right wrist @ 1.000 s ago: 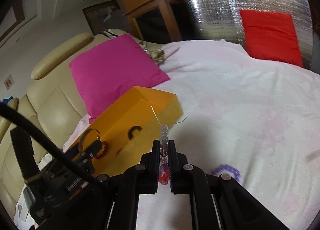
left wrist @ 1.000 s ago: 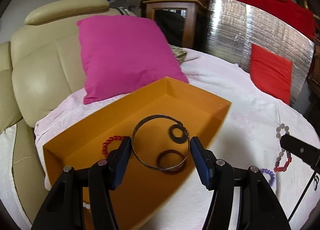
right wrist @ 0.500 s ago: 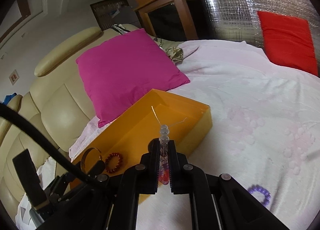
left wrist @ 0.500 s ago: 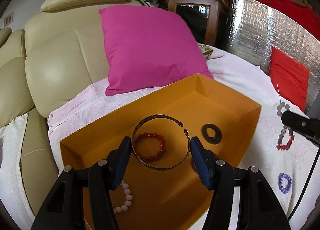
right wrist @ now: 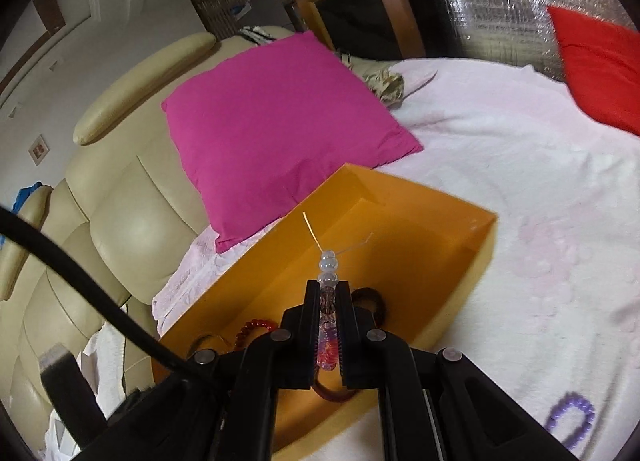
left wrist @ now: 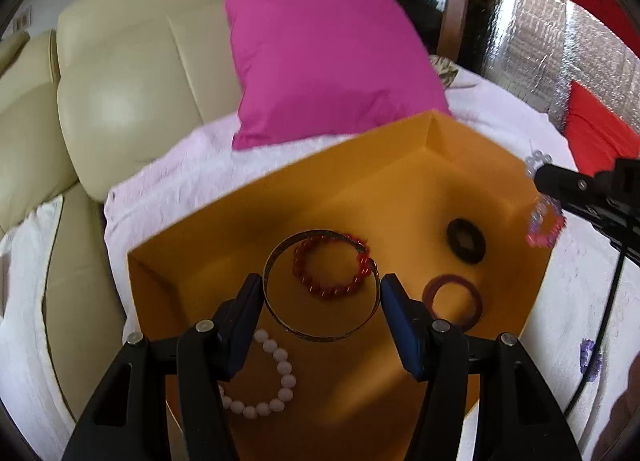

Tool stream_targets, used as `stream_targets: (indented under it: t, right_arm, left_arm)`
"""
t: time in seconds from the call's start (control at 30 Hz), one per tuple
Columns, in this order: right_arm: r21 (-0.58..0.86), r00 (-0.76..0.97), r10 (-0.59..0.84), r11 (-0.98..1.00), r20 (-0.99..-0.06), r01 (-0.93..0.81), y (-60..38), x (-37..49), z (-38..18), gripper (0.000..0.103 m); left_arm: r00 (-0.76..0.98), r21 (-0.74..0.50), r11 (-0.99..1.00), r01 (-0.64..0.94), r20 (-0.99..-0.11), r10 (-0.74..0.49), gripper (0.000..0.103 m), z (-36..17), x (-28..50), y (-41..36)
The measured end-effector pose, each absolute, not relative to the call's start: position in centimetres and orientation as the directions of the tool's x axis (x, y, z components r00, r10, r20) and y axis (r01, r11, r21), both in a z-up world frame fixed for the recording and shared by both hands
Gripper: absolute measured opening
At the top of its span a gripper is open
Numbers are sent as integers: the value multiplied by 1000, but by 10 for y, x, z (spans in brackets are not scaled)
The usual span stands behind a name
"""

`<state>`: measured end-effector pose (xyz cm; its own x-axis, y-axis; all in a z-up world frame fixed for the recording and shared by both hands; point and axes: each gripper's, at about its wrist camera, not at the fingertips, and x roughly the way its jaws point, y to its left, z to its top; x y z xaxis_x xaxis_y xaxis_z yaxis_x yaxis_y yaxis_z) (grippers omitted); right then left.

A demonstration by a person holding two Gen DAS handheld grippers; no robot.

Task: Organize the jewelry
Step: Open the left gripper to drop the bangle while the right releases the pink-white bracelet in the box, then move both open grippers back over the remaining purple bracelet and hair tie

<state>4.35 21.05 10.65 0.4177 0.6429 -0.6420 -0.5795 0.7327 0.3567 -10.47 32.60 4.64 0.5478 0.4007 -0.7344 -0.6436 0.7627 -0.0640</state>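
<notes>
My left gripper (left wrist: pixel 322 293) is shut on a thin metal bangle (left wrist: pixel 320 335) and holds it over the orange box (left wrist: pixel 400 181). In the box lie a red bead bracelet (left wrist: pixel 332 291), a white bead bracelet (left wrist: pixel 272 385), a black ring (left wrist: pixel 466 241) and a maroon ring (left wrist: pixel 454 301). My right gripper (right wrist: pixel 329 293) is shut on a clear, purple and pink bead bracelet (right wrist: pixel 328 261), held over the box's right edge (right wrist: pixel 472 261); that bracelet also shows in the left wrist view (left wrist: pixel 546 221). A purple bead bracelet (right wrist: pixel 572 417) lies on the blanket.
The box sits on a pale pink blanket (right wrist: pixel 540 181) on a bed. A magenta cushion (left wrist: pixel 328 53) leans behind it against a cream leather sofa (left wrist: pixel 132 73). A red cushion (right wrist: pixel 600 69) and a silver foil panel (left wrist: pixel 532 49) stand at the right.
My left gripper has moved further over the box with the bangle, so the red and white bracelets now lie under it. My right gripper has carried its bracelet closer, over the box's edge.
</notes>
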Motion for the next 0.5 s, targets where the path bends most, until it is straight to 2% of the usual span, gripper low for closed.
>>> stream_targets:
  t: [0.33, 0.43, 0.5]
  right_arm:
    - [405, 342, 629, 741, -698, -536, 248, 66, 77, 11]
    - [462, 318, 648, 736, -692, -495, 249, 74, 71, 12]
    - [489, 314, 659, 732, -683, -474, 246, 76, 70, 17]
  left_arm:
    - [495, -78, 746, -661, -792, 356, 62, 37, -101, 328]
    - [488, -78, 738, -671, -795, 359, 62, 37, -101, 329]
    - [486, -76, 733, -676, -794, 366, 62, 38, -102, 331]
